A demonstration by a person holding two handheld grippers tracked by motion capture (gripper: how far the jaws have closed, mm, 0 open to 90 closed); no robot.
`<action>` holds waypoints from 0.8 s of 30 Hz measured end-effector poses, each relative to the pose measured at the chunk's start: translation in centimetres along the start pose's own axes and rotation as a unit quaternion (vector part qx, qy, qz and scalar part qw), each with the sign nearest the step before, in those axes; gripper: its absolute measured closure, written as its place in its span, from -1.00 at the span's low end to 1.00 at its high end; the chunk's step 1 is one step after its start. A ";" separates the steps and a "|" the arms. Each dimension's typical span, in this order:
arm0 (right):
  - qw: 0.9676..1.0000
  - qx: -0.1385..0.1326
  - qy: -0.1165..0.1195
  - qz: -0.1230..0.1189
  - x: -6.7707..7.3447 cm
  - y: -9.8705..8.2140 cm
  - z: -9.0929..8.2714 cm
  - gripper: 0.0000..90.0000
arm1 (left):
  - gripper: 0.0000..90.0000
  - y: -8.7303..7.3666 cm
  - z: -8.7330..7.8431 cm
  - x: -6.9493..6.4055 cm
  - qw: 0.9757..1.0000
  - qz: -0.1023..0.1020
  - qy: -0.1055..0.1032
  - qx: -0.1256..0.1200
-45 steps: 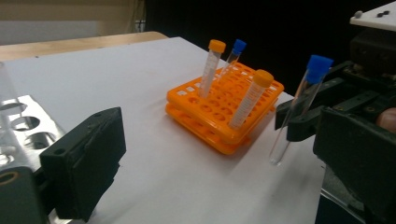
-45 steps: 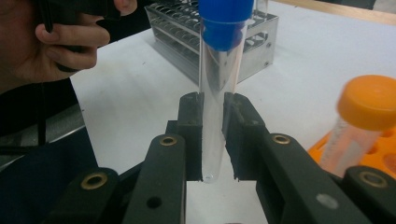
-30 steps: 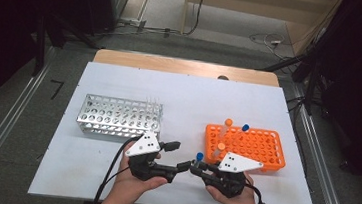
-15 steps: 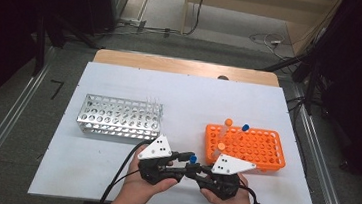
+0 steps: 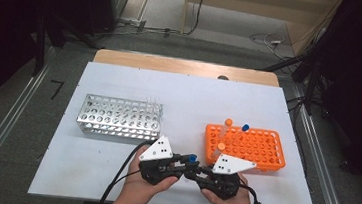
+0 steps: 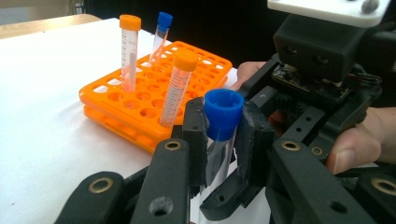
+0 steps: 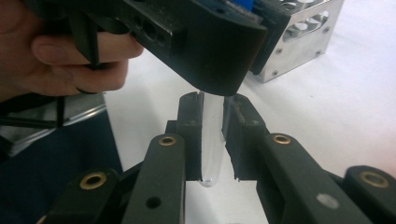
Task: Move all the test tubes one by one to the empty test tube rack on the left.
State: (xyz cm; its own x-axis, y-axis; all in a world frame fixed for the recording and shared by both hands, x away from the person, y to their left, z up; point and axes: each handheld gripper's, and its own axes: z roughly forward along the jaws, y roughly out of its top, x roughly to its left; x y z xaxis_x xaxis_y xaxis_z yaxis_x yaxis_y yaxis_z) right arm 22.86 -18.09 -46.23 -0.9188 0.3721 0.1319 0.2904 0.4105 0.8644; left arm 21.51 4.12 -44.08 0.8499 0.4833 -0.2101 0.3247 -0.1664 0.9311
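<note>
Left gripper (image 6: pixel 223 135) just closing, now clamped on blue cap (image 6: pixel 223 106) of clear tube (image 7: pixel 211 135), held above table's near edge. Right gripper (image 7: pixel 212 140) clenched around tube body. Better to twist cap gently, keeping tube upright.

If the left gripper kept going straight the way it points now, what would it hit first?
Probably the right gripper, which faces it head-on. The left gripper and it are both shut on the blue-capped tube; the orange rack sits off to the side.

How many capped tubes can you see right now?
4: two orange-capped and one blue-capped standing in the orange rack, one blue-capped tube held between both grippers. None seem hidden.
</note>
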 end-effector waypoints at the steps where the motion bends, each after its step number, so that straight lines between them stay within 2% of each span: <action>1: 1.000 0.000 0.002 0.000 0.0 0.0 -0.1 0.60 | 0.68 0.0 -0.1 0.0 1.000 -0.001 -0.001 -0.002; 4: 1.000 -0.004 -0.001 0.002 -0.2 0.0 -0.4 0.35 | 0.68 0.1 -0.3 0.2 1.000 -0.002 -0.001 -0.005; 11: 1.000 -0.023 -0.006 0.007 -0.9 0.1 -1.8 -0.18 | 0.68 0.3 -1.5 0.8 1.000 -0.004 0.015 -0.016; 16: 0.999 -0.038 -0.014 0.004 -1.2 0.2 -3.1 -0.48 | 0.68 0.4 -2.4 1.4 0.999 -0.005 0.026 -0.018; 24: 0.999 -0.039 -0.014 0.006 -1.8 -0.1 -5.2 -0.88 | 0.68 0.5 -3.8 2.4 0.998 -0.011 0.049 -0.024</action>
State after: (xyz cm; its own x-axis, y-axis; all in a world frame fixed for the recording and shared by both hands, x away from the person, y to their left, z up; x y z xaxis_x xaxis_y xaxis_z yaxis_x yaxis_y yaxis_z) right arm 23.11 -23.15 -44.02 -0.9072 0.4001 0.1303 0.2789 0.3401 0.8981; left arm 22.18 8.43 -42.96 0.7969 0.5693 -0.2020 0.3198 -0.1139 0.9406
